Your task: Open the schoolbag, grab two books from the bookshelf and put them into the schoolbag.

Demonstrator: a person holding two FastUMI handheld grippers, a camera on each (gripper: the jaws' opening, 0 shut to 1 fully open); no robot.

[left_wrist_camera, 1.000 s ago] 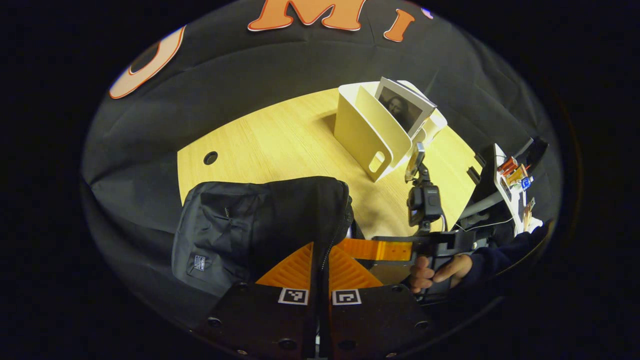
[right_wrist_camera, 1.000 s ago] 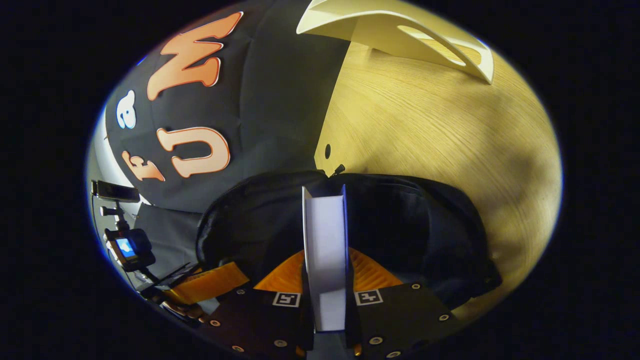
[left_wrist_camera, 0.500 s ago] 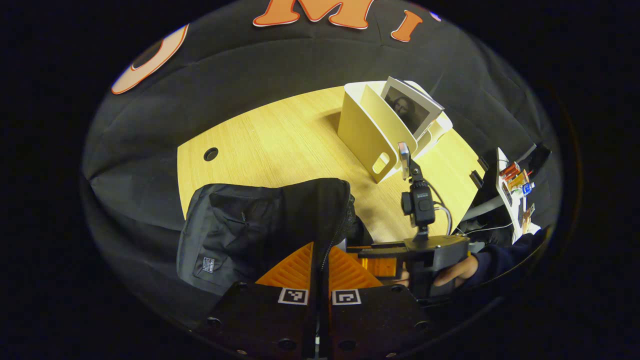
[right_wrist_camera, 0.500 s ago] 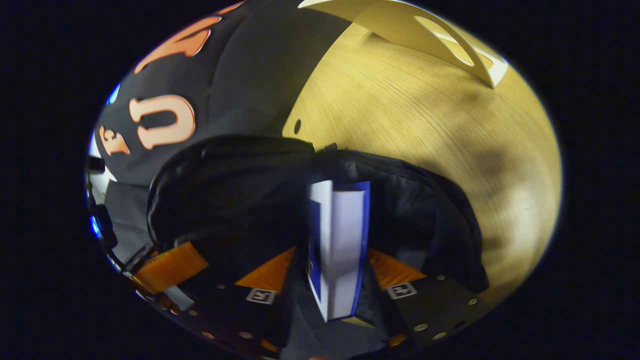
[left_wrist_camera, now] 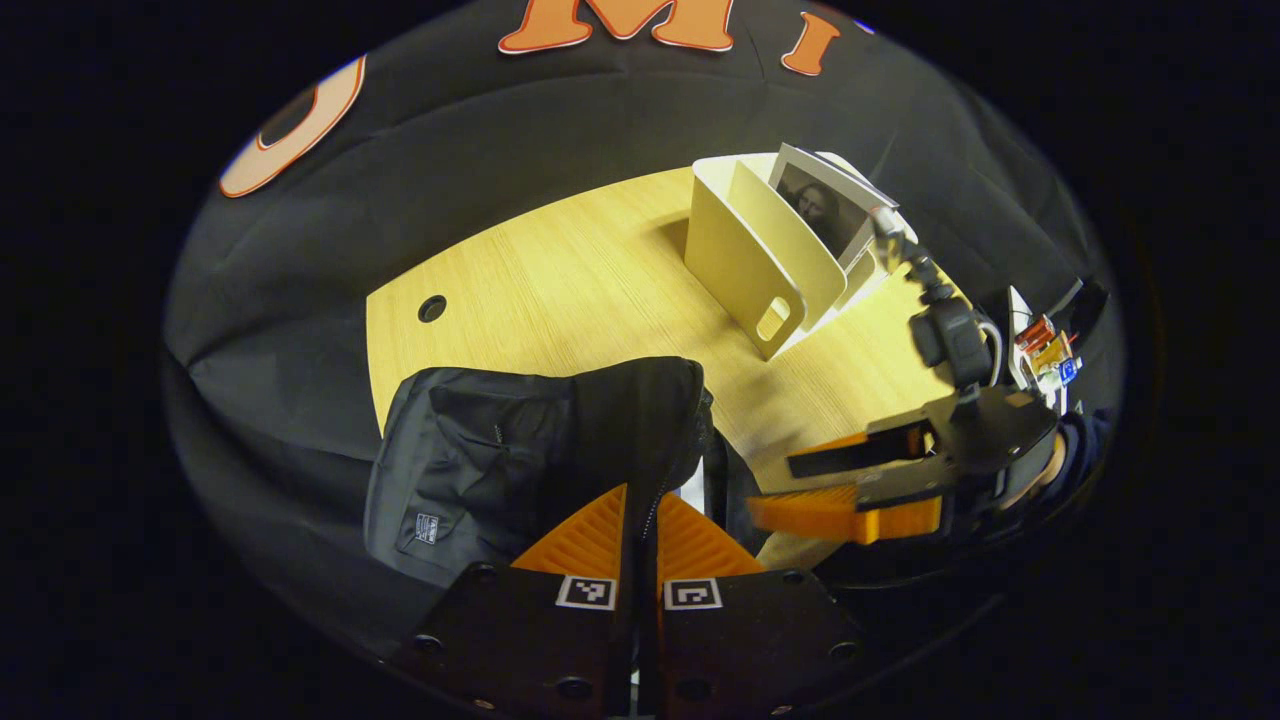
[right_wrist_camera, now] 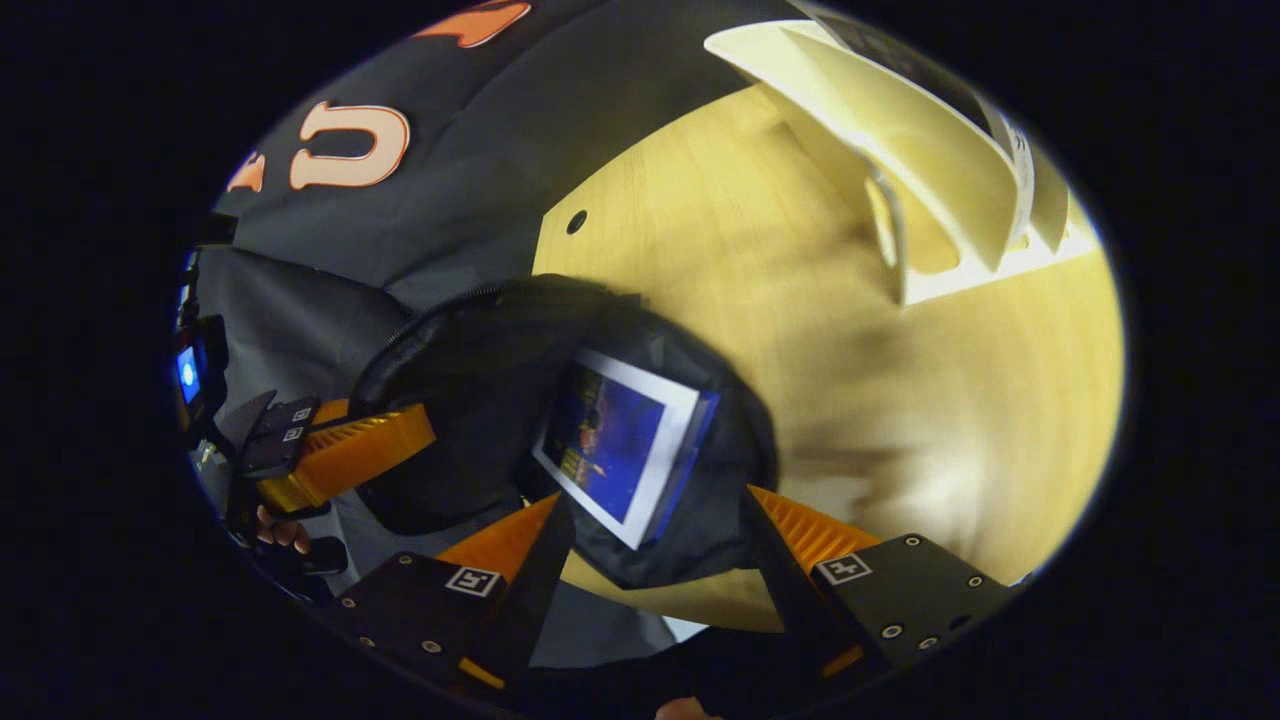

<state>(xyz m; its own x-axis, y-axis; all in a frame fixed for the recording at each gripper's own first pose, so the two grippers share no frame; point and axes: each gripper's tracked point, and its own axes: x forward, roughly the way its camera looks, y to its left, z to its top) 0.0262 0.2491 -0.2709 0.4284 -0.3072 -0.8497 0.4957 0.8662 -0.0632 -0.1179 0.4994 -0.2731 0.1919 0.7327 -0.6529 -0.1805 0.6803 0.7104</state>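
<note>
The schoolbag (left_wrist_camera: 520,450) sits at the table (left_wrist_camera: 560,280) near edge. The left gripper (left_wrist_camera: 640,510) is clamped on its zipper edge. The right gripper (right_wrist_camera: 650,540) hangs spread wide, holding nothing. One book (right_wrist_camera: 615,445) lies in the bag's mouth; one book (left_wrist_camera: 825,205) stands in the bookshelf (left_wrist_camera: 760,270), with bare tabletop between.

Surface: light wooden table (left_wrist_camera: 560,290), with a round cable hole (left_wrist_camera: 432,307) near its far left corner.
On it, near edge: black schoolbag (left_wrist_camera: 520,455), unzipped, mouth open, standing at the table's left front.
On it, far side: cream bookshelf (left_wrist_camera: 755,265) with upright dividers, well apart from the schoolbag, bare wood between them.
</note>
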